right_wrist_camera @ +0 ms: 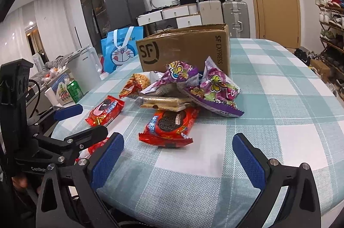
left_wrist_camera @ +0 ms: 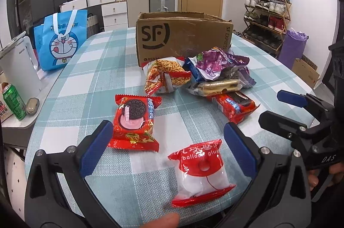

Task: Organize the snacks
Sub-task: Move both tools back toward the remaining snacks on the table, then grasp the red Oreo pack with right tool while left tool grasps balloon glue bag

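A brown SF cardboard box (left_wrist_camera: 182, 37) (right_wrist_camera: 185, 49) stands open at the far side of the checked table. In front of it lies a heap of snack packets: noodle snack (left_wrist_camera: 166, 75), purple bags (right_wrist_camera: 215, 86), a wafer pack (right_wrist_camera: 163, 102). A red Oreo pack (left_wrist_camera: 134, 122) lies left of centre, another Oreo pack (right_wrist_camera: 169, 126) near my right gripper. A red-and-white packet (left_wrist_camera: 201, 172) rests between the fingers of my open left gripper (left_wrist_camera: 168, 155), untouched. My right gripper (right_wrist_camera: 177, 163) is open above bare cloth, just short of the Oreo pack.
A blue Doraemon tote bag (left_wrist_camera: 61, 43) stands at the table's left edge. Beside the table are a white appliance (left_wrist_camera: 19, 64) and a green can (left_wrist_camera: 14, 102). A shoe rack (left_wrist_camera: 266, 17) lines the right wall. A fingertip (left_wrist_camera: 163, 220) shows at the bottom.
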Demonstrator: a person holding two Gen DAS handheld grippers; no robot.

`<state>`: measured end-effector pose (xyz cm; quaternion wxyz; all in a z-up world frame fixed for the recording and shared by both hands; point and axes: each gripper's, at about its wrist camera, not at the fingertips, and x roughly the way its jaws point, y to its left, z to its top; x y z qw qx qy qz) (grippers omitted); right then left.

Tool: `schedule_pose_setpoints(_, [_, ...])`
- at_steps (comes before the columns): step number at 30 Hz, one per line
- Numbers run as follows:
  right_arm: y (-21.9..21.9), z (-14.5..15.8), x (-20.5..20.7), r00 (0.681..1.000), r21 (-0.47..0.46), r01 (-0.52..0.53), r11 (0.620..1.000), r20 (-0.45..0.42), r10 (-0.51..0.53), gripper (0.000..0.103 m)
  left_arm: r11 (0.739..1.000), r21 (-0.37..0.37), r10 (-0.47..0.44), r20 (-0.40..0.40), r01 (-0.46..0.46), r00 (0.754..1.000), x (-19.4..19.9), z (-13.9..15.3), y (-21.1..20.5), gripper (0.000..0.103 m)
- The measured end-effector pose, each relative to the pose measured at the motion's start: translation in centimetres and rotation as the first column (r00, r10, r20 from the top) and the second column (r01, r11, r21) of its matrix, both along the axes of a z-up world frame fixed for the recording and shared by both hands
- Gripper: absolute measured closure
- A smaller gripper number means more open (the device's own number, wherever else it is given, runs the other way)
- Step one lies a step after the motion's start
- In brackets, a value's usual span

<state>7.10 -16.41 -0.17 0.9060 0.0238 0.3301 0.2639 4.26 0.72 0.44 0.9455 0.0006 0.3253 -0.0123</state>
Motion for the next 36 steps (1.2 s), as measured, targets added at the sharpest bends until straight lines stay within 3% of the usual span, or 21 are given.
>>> schedule_pose_setpoints(17, [1.1, -1.5, 2.2, 0.993, 0.013, -0.036, 0.999, -0.113, 0.037, 0.002, 1.0, -0.002, 0.023, -0.06, -0.023, 0.998, -0.5, -1.7, 0.7, 0.001])
schedule_pose_setpoints(23, [2.0, -1.5, 3.2, 0.99, 0.01, -0.054, 0.998, -0.134, 0.055, 0.016, 1.0, 0.013, 0.023, -0.053, -0.023, 0.998, -0.9, -1.6, 0.9, 0.001])
schedule_pose_setpoints(32, [4.6, -2.0, 3.8, 0.991, -0.055, -0.07, 0.996, -0.122, 0.063, 0.023, 0.999, -0.014, 0.032, -0.063, -0.033, 0.998, -1.1, -1.8, 1.7, 0.001])
schedule_pose_setpoints(35, [4.9, -2.1, 3.4, 0.994, -0.102, -0.064, 0.993, -0.093, 0.054, 0.038, 0.999, -0.016, 0.031, -0.062, -0.032, 0.998, -1.2, -1.9, 1.7, 0.001])
schedule_pose_setpoints(36, [4.9, -2.1, 3.3, 0.995, -0.11, -0.063, 0.992, -0.087, 0.054, 0.038, 0.999, -0.016, 0.029, -0.062, -0.03, 0.998, -1.2, -2.0, 1.7, 0.001])
